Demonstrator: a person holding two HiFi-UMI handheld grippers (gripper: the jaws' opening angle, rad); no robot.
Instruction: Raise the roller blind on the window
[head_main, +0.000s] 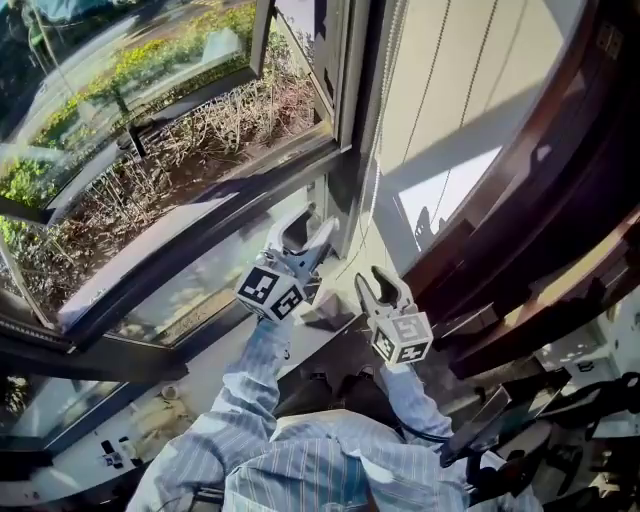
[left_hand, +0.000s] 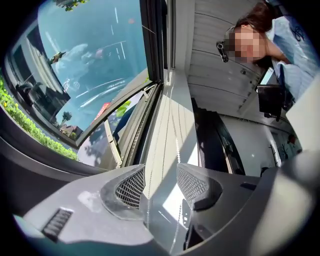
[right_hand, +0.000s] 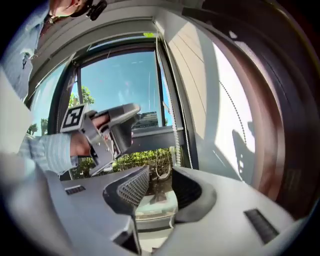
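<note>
Roller blind (right_hand: 122, 44) seems rolled up at top centre of the right gripper view, glass bare below; its white bead chain (right_hand: 175, 140) hangs beside the dark window frame. Left grey plastic claw (head_main: 305, 235) gapes around chain strands without pinching, and right grey plastic claw (head_main: 375, 285) gapes empty, probably freed for a fresh grip

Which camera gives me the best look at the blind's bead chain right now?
Left gripper view: the bead chain runs close up between the left gripper's open jaws. Right gripper view shows it hanging beside the window frame, farther off. Head view shows only a thin line.
</note>
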